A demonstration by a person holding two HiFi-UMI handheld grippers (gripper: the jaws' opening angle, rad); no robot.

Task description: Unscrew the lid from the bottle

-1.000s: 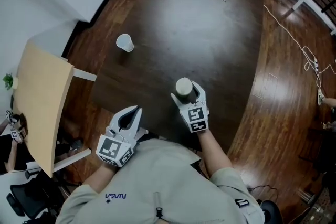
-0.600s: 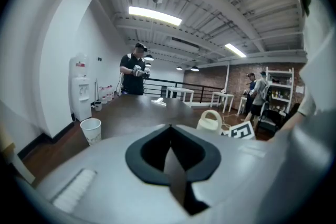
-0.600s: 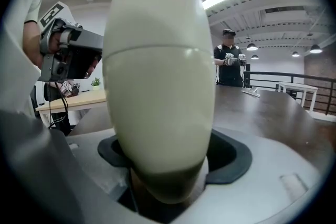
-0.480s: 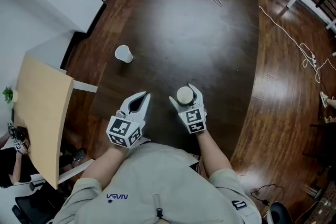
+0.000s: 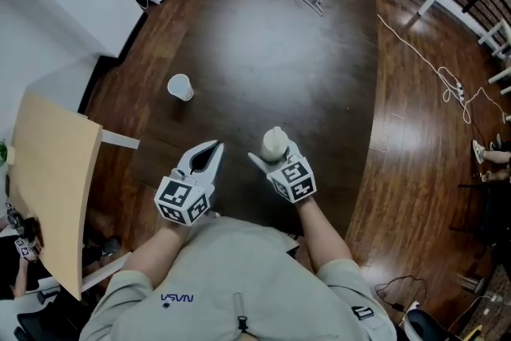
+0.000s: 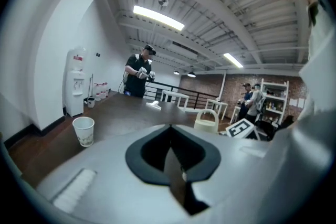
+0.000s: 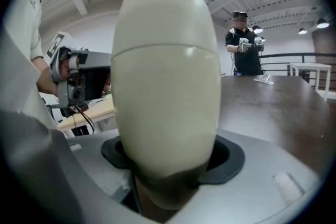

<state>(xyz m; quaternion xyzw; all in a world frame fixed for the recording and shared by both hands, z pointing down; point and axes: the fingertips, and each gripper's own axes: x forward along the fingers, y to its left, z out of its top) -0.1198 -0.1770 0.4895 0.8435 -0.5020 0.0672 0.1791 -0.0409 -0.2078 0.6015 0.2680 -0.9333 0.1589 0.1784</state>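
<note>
A cream bottle (image 5: 275,142) with a domed lid (image 7: 163,13) stands at the near edge of the dark table (image 5: 287,52). My right gripper (image 5: 273,152) has it between its jaws, which have just been closing and now press on its lower body (image 7: 165,113). My left gripper (image 5: 211,149) is shut and empty, a short way left of the bottle and pointing the same way. In the left gripper view the shut left gripper (image 6: 169,136) sits low in the picture, with the bottle (image 6: 207,119) and the right gripper's marker cube to the right.
A white paper cup (image 5: 180,86) stands on the table's left part. A small metal clip (image 5: 309,0) lies at the far end. A light wooden table (image 5: 48,188) is to my left. Another person (image 6: 139,73) with grippers stands beyond the table, near a water dispenser (image 6: 75,81).
My left gripper came up from the lower left to sit beside the bottle. The right gripper's jaws drew in on the bottle, which now shows more of its side.
</note>
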